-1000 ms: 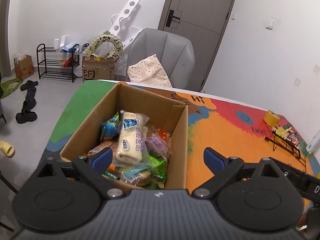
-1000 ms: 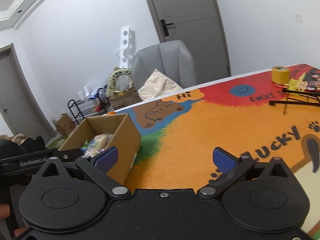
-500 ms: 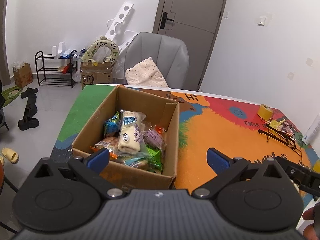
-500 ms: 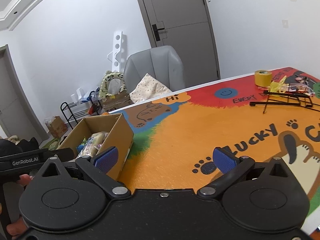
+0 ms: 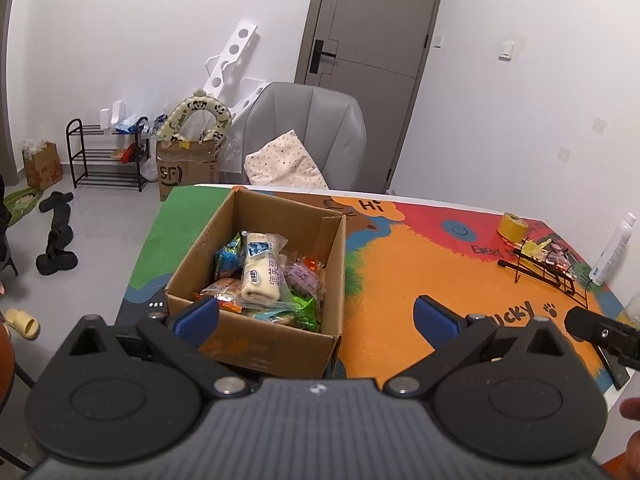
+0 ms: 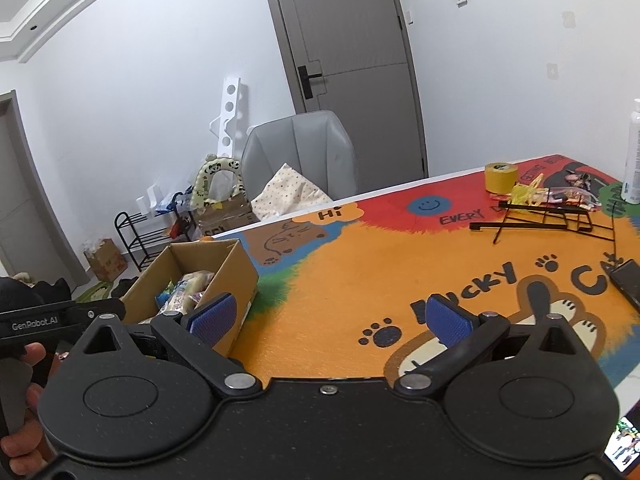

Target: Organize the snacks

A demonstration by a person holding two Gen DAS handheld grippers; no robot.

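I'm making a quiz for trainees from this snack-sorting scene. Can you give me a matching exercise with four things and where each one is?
Things:
1. snacks
2. tape roll
3. cushion
4. wire rack

Places:
A. on the grey chair
B. on the mat, just in front of the tape
C. in the cardboard box
D. at the mat's far edge

Pairs: 1-C, 2-D, 3-A, 4-B

The colourful table mat (image 6: 332,288) reads "Hi" in an orange cloud, "EVERY D…" on the red patch beside a smiley, and "LUCKY CA…" in big black letters near paw prints. The left gripper (image 6: 52,322) carries "GenRobot.AI" on its black body. The taped carton on the floor (image 5: 186,172) shows "SF". The snack wrapper print is unreadable.
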